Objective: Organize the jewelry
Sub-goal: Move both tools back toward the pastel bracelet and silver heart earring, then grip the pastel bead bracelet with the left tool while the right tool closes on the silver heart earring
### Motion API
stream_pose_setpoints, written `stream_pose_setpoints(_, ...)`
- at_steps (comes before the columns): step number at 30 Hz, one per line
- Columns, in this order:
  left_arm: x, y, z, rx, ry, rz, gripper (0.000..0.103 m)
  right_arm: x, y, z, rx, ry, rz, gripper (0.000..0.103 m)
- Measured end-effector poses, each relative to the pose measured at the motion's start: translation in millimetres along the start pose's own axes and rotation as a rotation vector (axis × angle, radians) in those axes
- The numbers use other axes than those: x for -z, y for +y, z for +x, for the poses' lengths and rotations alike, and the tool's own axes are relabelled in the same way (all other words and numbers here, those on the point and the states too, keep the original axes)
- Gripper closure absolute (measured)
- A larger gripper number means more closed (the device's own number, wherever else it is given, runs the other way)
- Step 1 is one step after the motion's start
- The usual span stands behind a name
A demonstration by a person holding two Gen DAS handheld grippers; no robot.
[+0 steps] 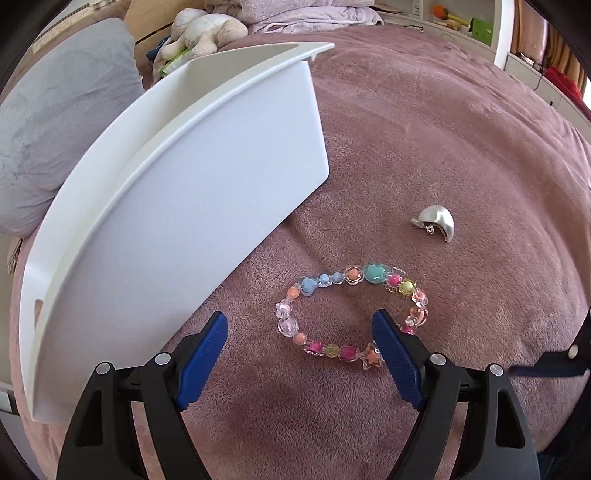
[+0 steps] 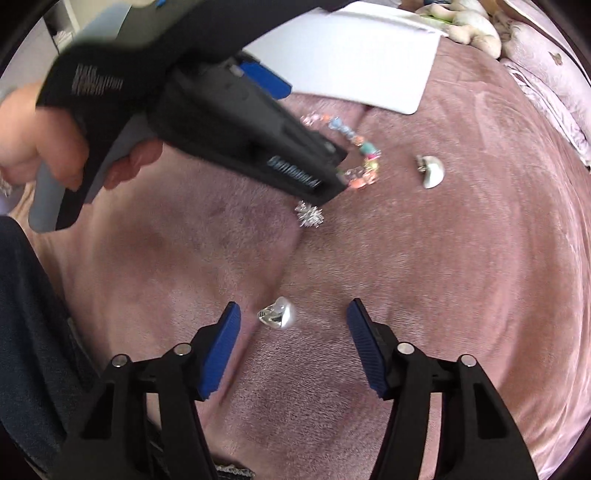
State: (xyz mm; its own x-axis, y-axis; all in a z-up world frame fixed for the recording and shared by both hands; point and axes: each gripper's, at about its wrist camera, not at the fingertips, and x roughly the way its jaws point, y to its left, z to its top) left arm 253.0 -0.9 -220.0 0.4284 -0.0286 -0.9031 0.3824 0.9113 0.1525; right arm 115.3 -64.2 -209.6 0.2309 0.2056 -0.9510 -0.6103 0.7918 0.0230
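A colourful bead bracelet (image 1: 351, 314) lies on the pink blanket, also in the right wrist view (image 2: 360, 153). My left gripper (image 1: 300, 326) is open just above it, its right finger over the bracelet's near right side. A silver crescent earring (image 1: 436, 221) lies beyond it to the right and shows in the right wrist view (image 2: 432, 171). My right gripper (image 2: 293, 319) is open around a second silver earring (image 2: 279, 317). A sparkly silver piece (image 2: 309, 216) lies by the left gripper's body. A white storage box (image 1: 166, 206) stands to the left.
The pink blanket (image 2: 443, 295) covers the bed. A grey pillow (image 1: 55, 122) and a plush toy (image 1: 207, 33) lie behind the box. My left hand and its gripper body (image 2: 184, 103) cross the upper left of the right wrist view.
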Motion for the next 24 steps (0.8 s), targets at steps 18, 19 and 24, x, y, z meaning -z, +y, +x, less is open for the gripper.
stream_pose_setpoints(18, 9, 5, 7, 0.083, -0.030, -0.033, 0.061, 5, 15, 6, 0.058, 0.013, -0.023, 0.081)
stream_pose_setpoints(19, 8, 7, 7, 0.084, -0.031, -0.038, 0.066, 6, 15, 6, 0.055, 0.014, -0.022, 0.081)
stream_pose_setpoints(24, 9, 17, 6, 0.105, -0.034, -0.080, 0.088, 12, 19, 1, 0.022, 0.016, 0.002, 0.081)
